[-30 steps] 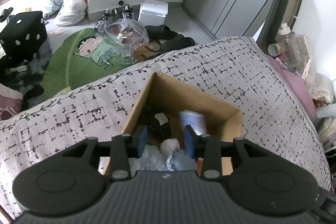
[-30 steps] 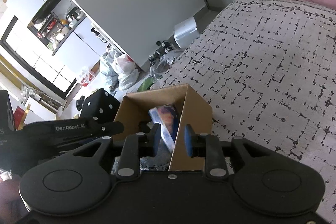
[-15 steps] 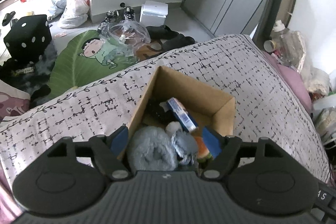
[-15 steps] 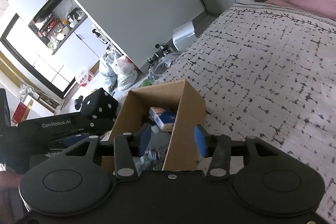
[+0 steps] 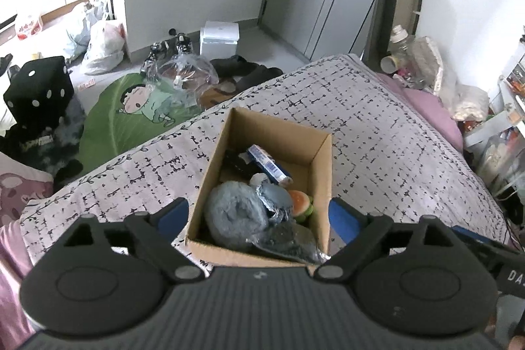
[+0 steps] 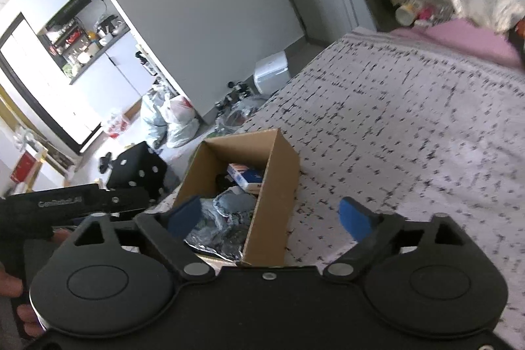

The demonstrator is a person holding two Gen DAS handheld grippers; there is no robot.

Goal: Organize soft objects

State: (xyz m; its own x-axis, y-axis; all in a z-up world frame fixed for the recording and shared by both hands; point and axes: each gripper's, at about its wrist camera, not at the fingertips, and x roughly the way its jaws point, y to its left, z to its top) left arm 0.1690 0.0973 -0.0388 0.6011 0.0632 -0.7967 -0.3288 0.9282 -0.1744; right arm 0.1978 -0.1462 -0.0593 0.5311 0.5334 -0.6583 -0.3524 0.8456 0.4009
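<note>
A cardboard box [image 5: 320, 173] of soft items sits on a patterned bedspread [image 5: 393, 136]; left tool [image 5: 259, 215] and right tool [image 6: 269, 215] are opening, empty, above a cluttered floor [image 5: 279, 54].

I see the cardboard box [image 5: 315, 159] on the bed [image 5: 393, 153]; inside it, a rolled towel [image 5: 236, 212] nearest me, a packet [image 5: 269, 166] behind.

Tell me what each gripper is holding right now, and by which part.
Nothing is held. The left gripper and the right gripper are both opening above the cardboard box, pads touching nothing; the blue fluffy bundle lies loose inside the box.
</note>
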